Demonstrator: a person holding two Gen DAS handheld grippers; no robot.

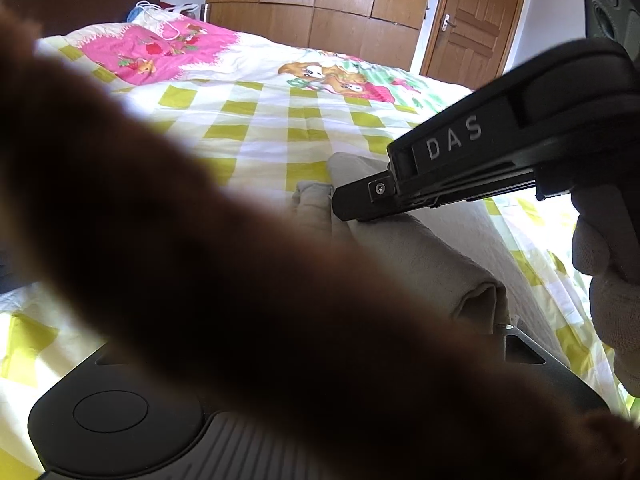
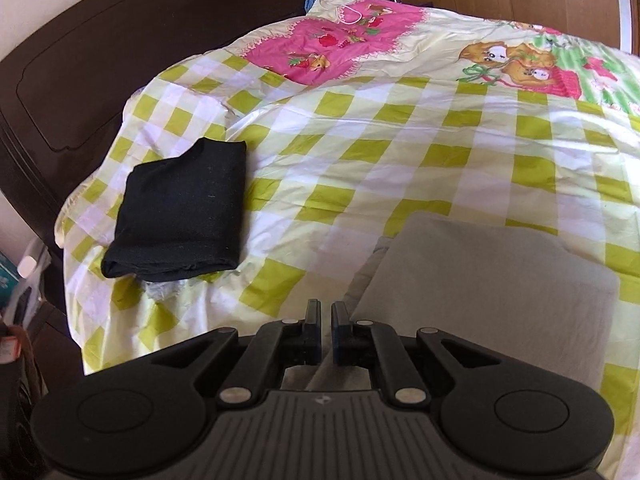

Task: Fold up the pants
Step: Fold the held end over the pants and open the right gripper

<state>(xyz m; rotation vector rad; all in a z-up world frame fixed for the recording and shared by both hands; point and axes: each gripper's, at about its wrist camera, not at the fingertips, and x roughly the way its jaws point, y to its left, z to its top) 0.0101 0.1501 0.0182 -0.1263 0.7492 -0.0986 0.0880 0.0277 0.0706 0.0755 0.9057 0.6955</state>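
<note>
Right wrist: checked bedspread (image 2: 400, 152), dark headboard (image 2: 80, 60).

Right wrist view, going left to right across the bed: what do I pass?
Dark headboard → folded black garment → right tool, its jaws nearly closed with nothing between them → folded grey pants.

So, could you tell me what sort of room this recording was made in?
Most likely a home bedroom: a bed with a green-checked cartoon cover, a dark headboard behind it, and a wooden wardrobe beside a door. Folded grey pants lie on the bed.
</note>
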